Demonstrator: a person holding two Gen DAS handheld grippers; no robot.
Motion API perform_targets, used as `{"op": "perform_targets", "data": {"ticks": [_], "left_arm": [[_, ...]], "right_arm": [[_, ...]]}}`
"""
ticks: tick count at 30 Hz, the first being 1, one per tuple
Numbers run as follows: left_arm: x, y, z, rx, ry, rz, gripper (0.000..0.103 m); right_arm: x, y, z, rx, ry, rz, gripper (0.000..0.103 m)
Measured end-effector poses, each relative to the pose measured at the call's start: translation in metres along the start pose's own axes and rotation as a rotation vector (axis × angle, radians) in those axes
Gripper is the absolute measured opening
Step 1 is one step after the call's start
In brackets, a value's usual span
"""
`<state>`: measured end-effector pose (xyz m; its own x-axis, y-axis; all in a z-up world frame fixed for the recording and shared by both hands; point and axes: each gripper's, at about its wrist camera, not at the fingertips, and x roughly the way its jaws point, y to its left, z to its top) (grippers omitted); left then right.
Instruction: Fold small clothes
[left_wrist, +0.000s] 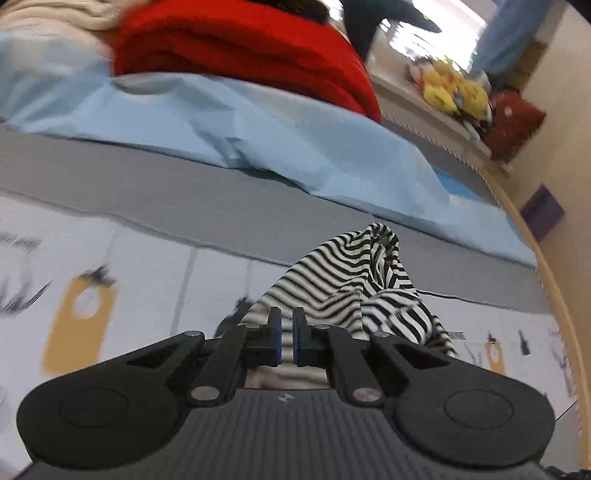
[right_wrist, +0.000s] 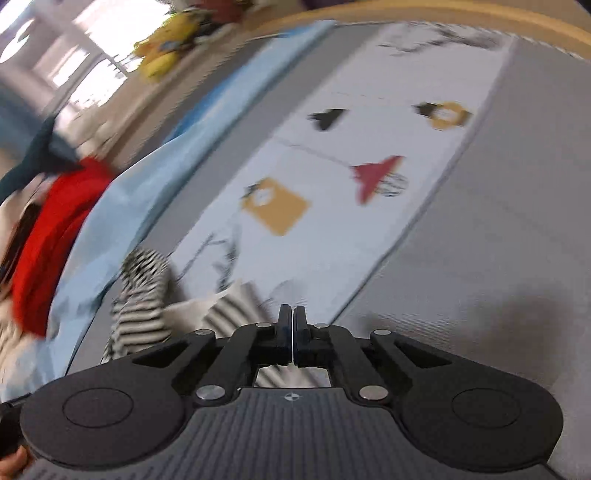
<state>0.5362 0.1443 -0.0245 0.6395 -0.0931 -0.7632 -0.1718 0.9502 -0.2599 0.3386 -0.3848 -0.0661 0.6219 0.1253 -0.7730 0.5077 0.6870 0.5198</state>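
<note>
A black-and-white striped garment (left_wrist: 354, 280) lies bunched on the patterned bed cover, rising in a peak just ahead of my left gripper (left_wrist: 287, 325). The left gripper is shut on an edge of this striped cloth, which shows between the blue pads. In the right wrist view the same striped garment (right_wrist: 147, 295) trails to the left and passes under my right gripper (right_wrist: 293, 325). The right gripper is shut on the striped cloth; fabric shows beneath its closed fingers. This view is motion-blurred.
A folded red garment (left_wrist: 240, 48) sits on a light blue sheet (left_wrist: 221, 122) at the back. The grey and white patterned cover (right_wrist: 332, 206) spreads ahead. Yellow plush toys (left_wrist: 450, 92) lie on a ledge at the right. A wooden rail (left_wrist: 546, 280) edges the bed.
</note>
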Motion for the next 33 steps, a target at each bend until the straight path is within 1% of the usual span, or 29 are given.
{"op": "perform_targets", "data": {"ticks": [3, 5, 8, 10, 12, 13, 14, 15, 16, 17, 19, 21, 22, 25, 28, 29, 30, 31, 32, 33], "left_arm": [[0.055, -0.009, 0.018, 0.006, 0.048, -0.023, 0.007], [0.092, -0.015, 0.029, 0.018, 0.07, -0.005, 0.022], [0.137, -0.024, 0.039, 0.041, 0.085, 0.03, 0.036], [0.161, -0.03, 0.042, 0.055, 0.096, 0.061, 0.044], [0.177, -0.035, 0.045, 0.072, 0.1, 0.063, 0.045], [0.182, -0.038, 0.044, 0.092, 0.105, 0.065, 0.044], [0.186, -0.042, 0.044, 0.129, 0.104, 0.076, 0.036], [0.187, -0.047, 0.043, 0.168, 0.098, 0.08, 0.022], [0.185, -0.05, 0.043, 0.202, 0.108, 0.065, 0.002], [0.178, -0.053, 0.042, 0.219, 0.099, 0.055, 0.001], [0.152, -0.06, 0.04, 0.269, 0.039, 0.045, 0.001], [0.108, -0.071, 0.031, 0.344, -0.038, 0.015, 0.001], [0.079, -0.076, 0.021, 0.386, -0.084, -0.007, 0.001], [-0.005, -0.083, -0.018, 0.475, -0.189, -0.079, 0.001], [-0.095, -0.083, -0.083, 0.607, -0.279, -0.16, 0.001], [-0.12, -0.081, -0.107, 0.661, -0.286, -0.183, 0.001], [-0.139, -0.078, -0.129, 0.698, -0.267, -0.212, 0.001], [-0.154, -0.073, -0.15, 0.713, -0.229, -0.237, 0.001], [-0.164, -0.066, -0.169, 0.711, -0.16, -0.252, 0.001], [-0.169, -0.062, -0.183, 0.71, -0.095, -0.241, 0.001]], "right_arm": [[0.004, -0.005, 0.001, 0.015, 0.006, -0.004, 0.0], [0.007, -0.004, -0.001, 0.006, 0.012, -0.003, 0.0], [0.013, -0.005, -0.004, 0.008, 0.024, -0.021, 0.0], [0.017, -0.005, -0.005, 0.014, 0.031, -0.033, 0.0], [0.02, -0.005, -0.005, 0.008, 0.035, -0.044, 0.001], [0.021, -0.004, -0.005, 0.002, 0.036, -0.05, 0.001], [0.022, -0.003, -0.006, -0.004, 0.04, -0.056, 0.002], [0.023, -0.003, -0.006, -0.004, 0.047, -0.061, 0.002], [0.025, -0.003, -0.006, 0.0, 0.051, -0.064, 0.002], [0.025, -0.003, -0.006, 0.003, 0.054, -0.066, 0.003], [0.026, 0.0, -0.008, -0.001, 0.062, -0.062, 0.003], [0.025, 0.005, -0.009, -0.003, 0.068, -0.048, 0.003], [0.023, 0.007, -0.008, -0.006, 0.067, -0.041, 0.003], [0.014, 0.012, -0.007, -0.014, 0.043, -0.023, 0.003], [0.007, 0.016, -0.009, -0.016, 0.027, -0.012, 0.003], [0.006, 0.017, -0.01, -0.014, 0.026, -0.006, 0.003], [0.005, 0.018, -0.012, -0.013, 0.025, 0.002, 0.002], [0.004, 0.019, -0.014, -0.016, 0.023, 0.013, 0.002], [0.003, 0.02, -0.016, -0.023, 0.025, 0.02, 0.002], [0.004, 0.022, -0.018, -0.019, 0.036, 0.022, 0.002]]}}
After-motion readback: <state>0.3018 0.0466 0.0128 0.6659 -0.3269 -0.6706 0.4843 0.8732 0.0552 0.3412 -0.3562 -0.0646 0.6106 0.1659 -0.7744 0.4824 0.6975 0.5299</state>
